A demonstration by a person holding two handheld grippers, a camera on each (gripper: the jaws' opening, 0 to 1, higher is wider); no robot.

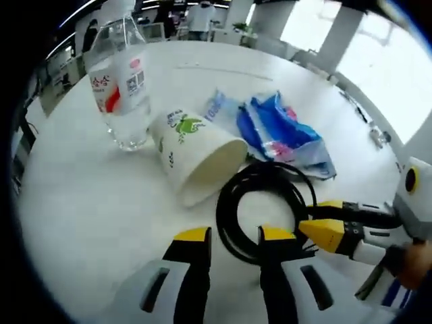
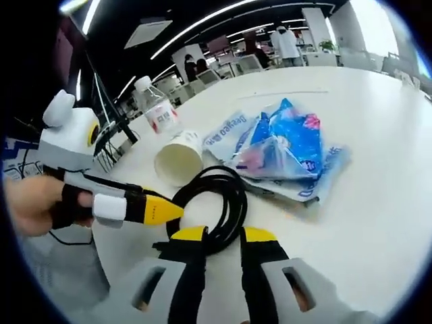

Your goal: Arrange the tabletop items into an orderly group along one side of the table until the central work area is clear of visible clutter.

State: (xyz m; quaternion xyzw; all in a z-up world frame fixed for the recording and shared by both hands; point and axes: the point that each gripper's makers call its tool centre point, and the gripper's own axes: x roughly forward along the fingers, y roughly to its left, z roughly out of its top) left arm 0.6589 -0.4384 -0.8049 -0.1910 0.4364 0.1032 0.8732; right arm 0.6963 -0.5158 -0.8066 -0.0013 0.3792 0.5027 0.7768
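Closing in on the coiled cable, mid-desk, with both hand-held grippers.

Left gripper view: left hand-held gripper released, jaws parted, one jaw tip over the rim of the black cable coil; tipped paper cup touching the coil, water bottle upright just beside the cup toward the far desk edge, blue bags beyond. Right hand-held gripper entering from the right, tips at the coil; cannot tell if clenched. Right gripper view: right hand-held gripper jaws apart, straddling the cable coil, not yet gripping; left hand-held gripper and holding hand alongside; cup's open mouth facing here, bags' print clearer. Likely step: picking up the cable; next, clench and carry toward one desk edge.
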